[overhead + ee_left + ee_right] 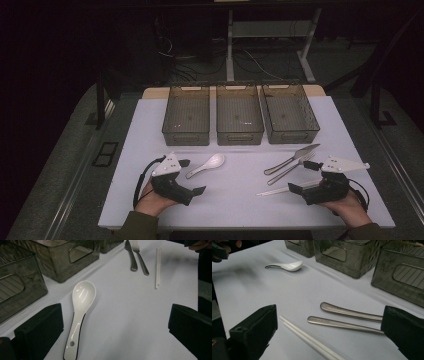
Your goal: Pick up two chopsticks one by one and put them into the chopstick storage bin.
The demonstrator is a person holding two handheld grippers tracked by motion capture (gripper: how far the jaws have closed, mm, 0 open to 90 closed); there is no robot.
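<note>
1. Resting on the white table (240,200), the left gripper (192,176) sits in the person's left hand (150,202) at the near left; its jaws stand wide apart and hold nothing.
2. Right gripper (300,176) rests in the right hand (350,207) at the near right; jaws likewise wide apart, nothing held.
3. White spoon (206,165) lies flat just beside the left gripper, bowl pointing away toward the bins. In the left gripper view the spoon (79,315) lies between the jaws, close to the left-hand one; contact cannot be told.
4. White chopsticks (280,190) lie side by side, their near end just beside the right gripper's jaws.
5. Metal knife (292,159) and fork (292,169) lie side by side beyond the chopsticks, handles toward the person.
6. Three dark see-through bins (240,121) stand in a row at the far side, well apart from both grippers.
</note>
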